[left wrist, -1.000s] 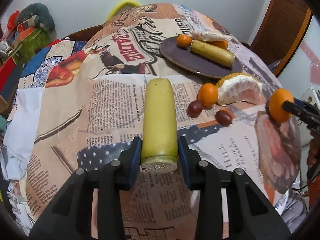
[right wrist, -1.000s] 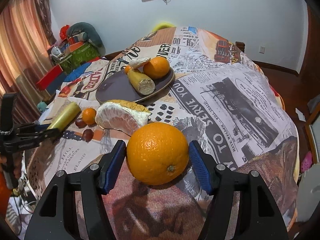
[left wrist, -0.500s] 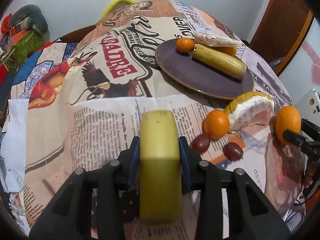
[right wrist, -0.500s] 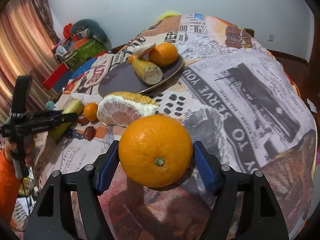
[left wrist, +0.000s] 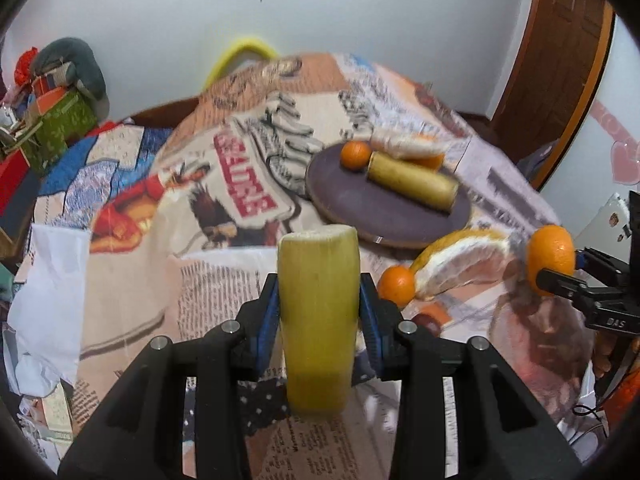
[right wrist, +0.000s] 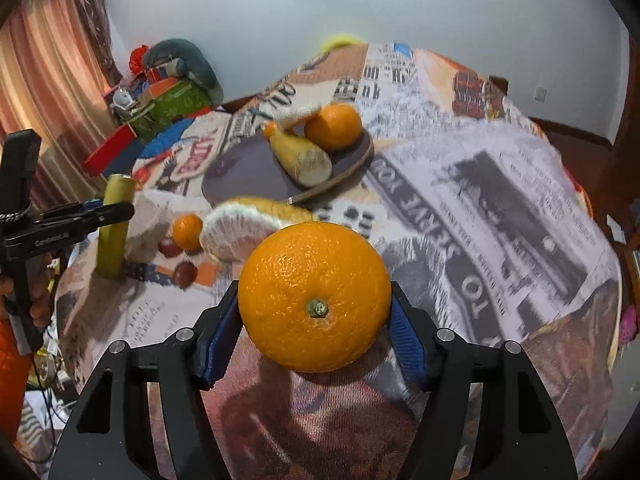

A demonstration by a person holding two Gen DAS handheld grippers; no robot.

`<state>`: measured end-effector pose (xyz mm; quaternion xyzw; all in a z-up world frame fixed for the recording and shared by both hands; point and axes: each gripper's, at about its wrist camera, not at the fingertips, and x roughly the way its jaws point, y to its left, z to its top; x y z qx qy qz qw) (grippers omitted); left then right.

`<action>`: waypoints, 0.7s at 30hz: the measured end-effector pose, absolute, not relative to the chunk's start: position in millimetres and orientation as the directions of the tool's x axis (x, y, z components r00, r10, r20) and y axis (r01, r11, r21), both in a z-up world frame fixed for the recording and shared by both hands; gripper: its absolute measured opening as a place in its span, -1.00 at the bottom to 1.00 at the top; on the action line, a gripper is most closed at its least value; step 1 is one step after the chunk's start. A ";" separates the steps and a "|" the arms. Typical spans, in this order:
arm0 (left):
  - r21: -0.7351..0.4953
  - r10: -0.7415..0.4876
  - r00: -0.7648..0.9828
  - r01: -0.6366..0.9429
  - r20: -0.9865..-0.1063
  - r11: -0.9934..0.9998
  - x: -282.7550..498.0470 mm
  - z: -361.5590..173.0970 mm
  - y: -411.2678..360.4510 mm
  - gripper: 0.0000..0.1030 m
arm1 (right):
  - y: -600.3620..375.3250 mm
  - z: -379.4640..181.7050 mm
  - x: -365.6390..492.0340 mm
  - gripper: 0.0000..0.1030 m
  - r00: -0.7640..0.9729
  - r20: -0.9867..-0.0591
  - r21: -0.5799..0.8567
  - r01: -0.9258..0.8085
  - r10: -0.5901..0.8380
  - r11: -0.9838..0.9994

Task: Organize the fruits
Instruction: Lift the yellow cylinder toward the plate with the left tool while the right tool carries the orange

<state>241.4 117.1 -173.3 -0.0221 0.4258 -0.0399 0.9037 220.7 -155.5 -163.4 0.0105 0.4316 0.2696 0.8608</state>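
Note:
My left gripper (left wrist: pixel 319 310) is shut on a yellow-green cane piece (left wrist: pixel 318 304) and holds it upright above the table; it also shows in the right wrist view (right wrist: pixel 114 224). My right gripper (right wrist: pixel 315 320) is shut on a large orange (right wrist: pixel 315 296), lifted off the cloth; the orange also shows in the left wrist view (left wrist: pixel 550 258). A dark round plate (left wrist: pixel 360 204) behind holds a second cane piece (left wrist: pixel 412 186), a small orange (left wrist: pixel 355 155), a big orange (right wrist: pixel 334 126) and a pale peeled piece (left wrist: pixel 404 146). A pomelo wedge (left wrist: pixel 460 264), a small tangerine (left wrist: pixel 396 285) and two dark red fruits (right wrist: pixel 184 274) lie in front of the plate.
The table is covered with a newspaper-print cloth (right wrist: pixel 500 208). Boxes and bags (left wrist: pixel 52 120) are piled at the far left. A wooden door (left wrist: pixel 560 60) stands at the right. A white sheet (left wrist: pixel 44 292) lies at the table's left edge.
Both grippers have lifted their fruit off the table. The cane piece has swung from lying flat to upright. The orange has risen and turned its stem end toward the camera.

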 end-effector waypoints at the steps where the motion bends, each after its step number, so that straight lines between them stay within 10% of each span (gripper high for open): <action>1: -0.075 -0.095 0.647 0.058 -0.756 0.995 240.1 -166.1 115.4 -0.28 | -156.3 -157.8 221.8 0.26 0.495 -0.728 0.247 -0.457 0.475 0.855; 21: -0.152 -0.207 0.705 0.141 -0.679 0.978 291.6 -143.3 62.4 -0.28 | -143.4 -118.4 263.1 0.26 0.609 -0.629 0.212 -0.465 0.484 0.860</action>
